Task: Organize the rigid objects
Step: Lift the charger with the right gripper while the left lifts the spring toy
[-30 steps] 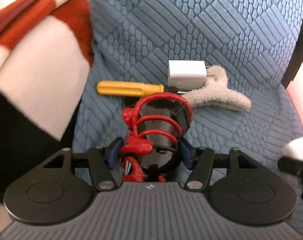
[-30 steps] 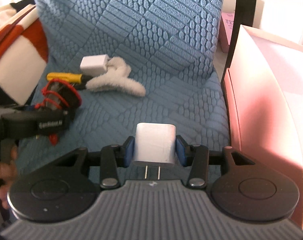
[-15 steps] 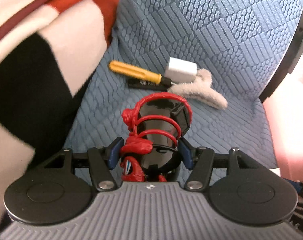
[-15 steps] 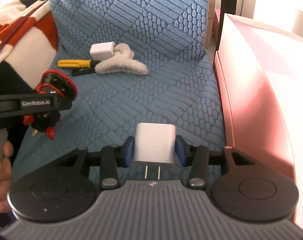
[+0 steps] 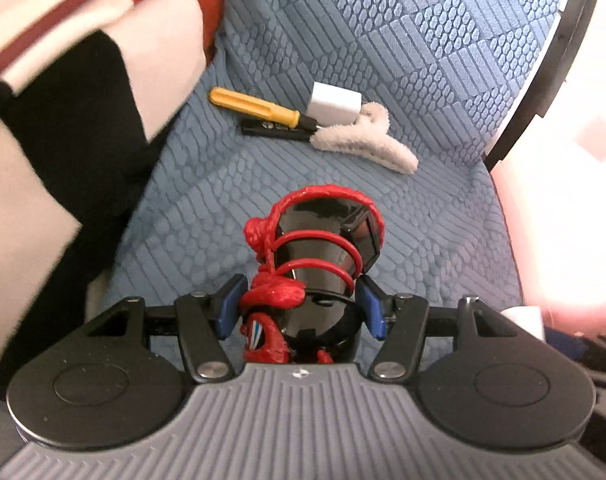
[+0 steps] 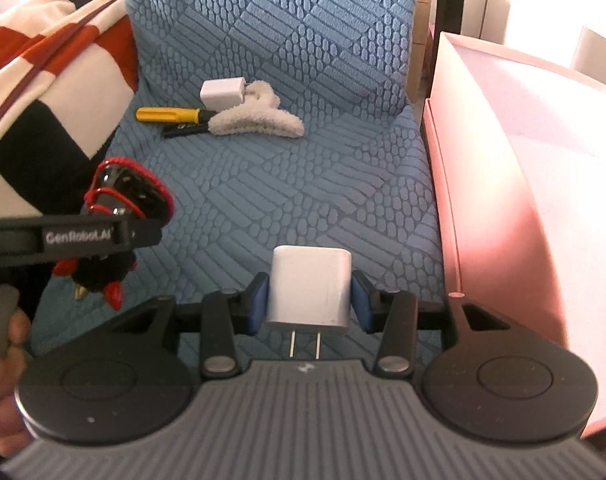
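My left gripper [image 5: 301, 308] is shut on a black cup wrapped by a red spider figure [image 5: 319, 256], held above the blue seat; it also shows at the left of the right wrist view [image 6: 127, 200]. My right gripper [image 6: 309, 300] is shut on a white charger [image 6: 309, 288], prongs toward the camera. Far on the seat lie a yellow screwdriver [image 5: 255, 106], a second white charger [image 5: 335, 105], a fluffy white hair claw [image 5: 367, 142] and a black bar [image 5: 275, 131].
A blue textured chair [image 6: 287, 184] holds the items. A red, white and black blanket [image 6: 43, 92] lies on the left. A pink box [image 6: 535, 200] stands right of the seat. A hand [image 6: 3, 360] grips the left handle.
Both grippers have pulled back and risen from the seat with their objects still held; the far items look smaller. The pink box now fills more of the right view.
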